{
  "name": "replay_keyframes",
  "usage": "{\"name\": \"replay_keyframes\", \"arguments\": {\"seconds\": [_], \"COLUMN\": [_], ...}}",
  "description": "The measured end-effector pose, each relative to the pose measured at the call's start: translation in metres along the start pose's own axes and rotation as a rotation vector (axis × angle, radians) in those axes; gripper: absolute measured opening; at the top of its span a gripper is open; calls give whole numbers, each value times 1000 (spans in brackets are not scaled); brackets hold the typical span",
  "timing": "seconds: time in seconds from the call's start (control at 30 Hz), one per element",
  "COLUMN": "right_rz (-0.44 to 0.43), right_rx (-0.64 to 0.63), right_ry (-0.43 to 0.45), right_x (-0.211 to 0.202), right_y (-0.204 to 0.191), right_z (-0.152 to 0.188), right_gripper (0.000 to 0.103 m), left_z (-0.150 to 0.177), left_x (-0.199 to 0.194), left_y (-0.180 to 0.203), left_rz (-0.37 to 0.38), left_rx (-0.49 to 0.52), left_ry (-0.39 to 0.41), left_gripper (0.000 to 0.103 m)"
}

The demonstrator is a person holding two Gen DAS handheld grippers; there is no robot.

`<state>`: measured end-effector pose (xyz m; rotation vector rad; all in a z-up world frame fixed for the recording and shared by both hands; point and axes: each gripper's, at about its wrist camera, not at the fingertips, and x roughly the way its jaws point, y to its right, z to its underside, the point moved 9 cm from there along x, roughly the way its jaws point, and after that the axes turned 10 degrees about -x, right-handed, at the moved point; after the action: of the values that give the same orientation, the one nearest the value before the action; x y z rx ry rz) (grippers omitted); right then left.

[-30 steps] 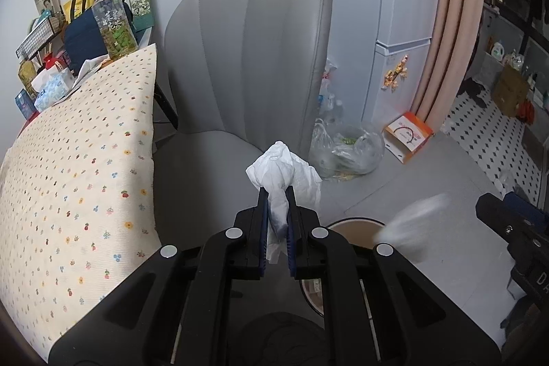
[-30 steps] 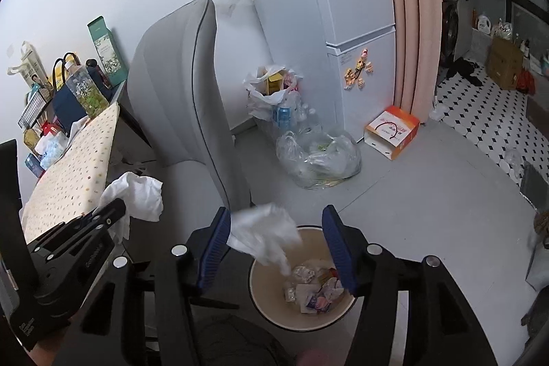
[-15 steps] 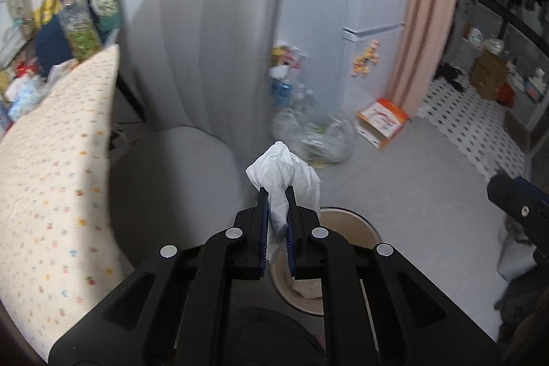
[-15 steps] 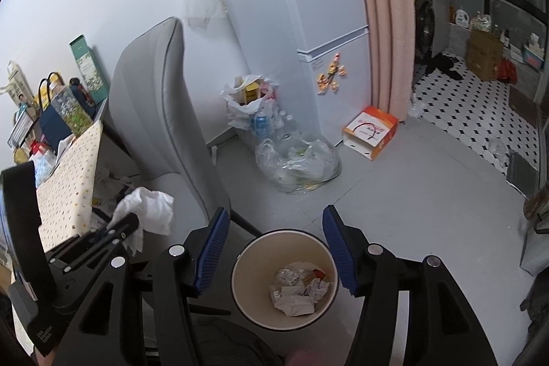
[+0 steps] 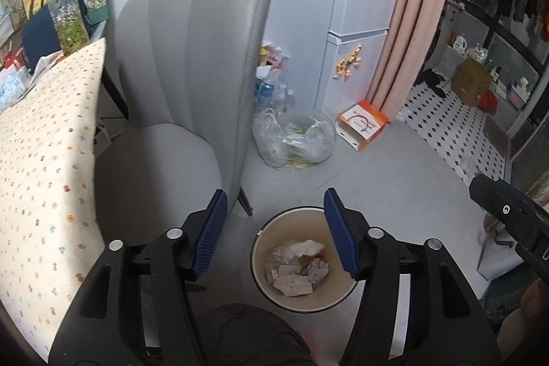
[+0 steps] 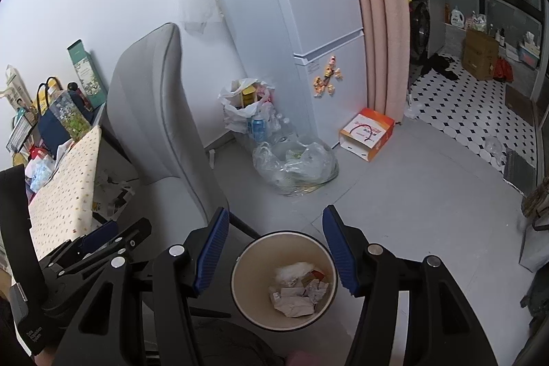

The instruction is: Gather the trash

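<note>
A cream round bin [image 5: 256,240] stands on the grey floor beside the chair, with crumpled white tissues and paper scraps [image 5: 295,268] inside. My left gripper [image 5: 274,196] hangs above the bin's near rim; its jaws are opening and nothing is between the blue pads. In the right wrist view the same bin [image 6: 236,266] and its trash [image 6: 295,290] lie straight below my right gripper [image 6: 276,211], which is open and empty. The left gripper [image 6: 113,234] also shows at the lower left there.
A grey upholstered chair [image 5: 192,57] stands just left of the bin. Next to it is a table with a dotted cloth [image 5: 41,160]. A clear plastic bag [image 5: 295,139], an orange box [image 5: 362,126], a white fridge [image 6: 326,23] and a pink curtain [image 6: 381,6] lie beyond.
My left gripper went from shut on a white tissue to open, and the tissue is gone from it. The tissue dropping from my right gripper a second ago is gone too.
</note>
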<state>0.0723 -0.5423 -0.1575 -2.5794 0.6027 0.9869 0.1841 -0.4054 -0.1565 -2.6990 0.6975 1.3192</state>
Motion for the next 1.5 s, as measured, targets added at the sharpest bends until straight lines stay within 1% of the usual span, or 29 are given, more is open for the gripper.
{"name": "replay_keyframes", "arguments": {"seconds": [0.03, 0.1, 0.23, 0.27, 0.3, 0.33, 0.4, 0.5, 0.7, 0.87, 1.23, 1.5], "right_rz": [-6, -11, -18, -23, -26, -29, -36, -44, -57, -60, -94, -115], "right_rx": [-8, -17, -42, -50, -56, -65, -80, -107, -162, -222, -309, -368], "right_ry": [3, 6, 25, 32, 37, 44, 55, 71, 103, 124, 171, 188], "right_x": [-1, -3, -11, -14, -16, -19, -25, -35, -60, -83, -125, -150], "right_y": [-5, -9, -22, -26, -29, -34, -44, -62, -99, -133, -194, -232], "right_z": [-1, -2, -8, -9, -10, -11, -13, -16, -23, -26, -25, -14], "right_gripper": [57, 61, 69, 72, 74, 76, 83, 88, 95, 95, 95, 95], "left_z": [-1, -4, -10, -11, -11, -13, -16, -19, -25, -26, -15, 1], "left_x": [-3, -10, -29, -33, -36, -42, -50, -65, -99, -126, -181, -214], "left_y": [-3, -8, -27, -31, -36, -41, -52, -68, -111, -144, -202, -238], "left_rz": [-5, -16, -46, -52, -58, -66, -77, -102, -130, -144, -177, -216], "left_rx": [-3, -6, -24, -31, -37, -46, -56, -77, -145, -203, -288, -329], "left_ry": [9, 29, 75, 82, 90, 101, 117, 151, 204, 245, 319, 344], "left_gripper": [64, 72, 77, 82, 85, 86, 88, 94, 96, 97, 97, 97]}}
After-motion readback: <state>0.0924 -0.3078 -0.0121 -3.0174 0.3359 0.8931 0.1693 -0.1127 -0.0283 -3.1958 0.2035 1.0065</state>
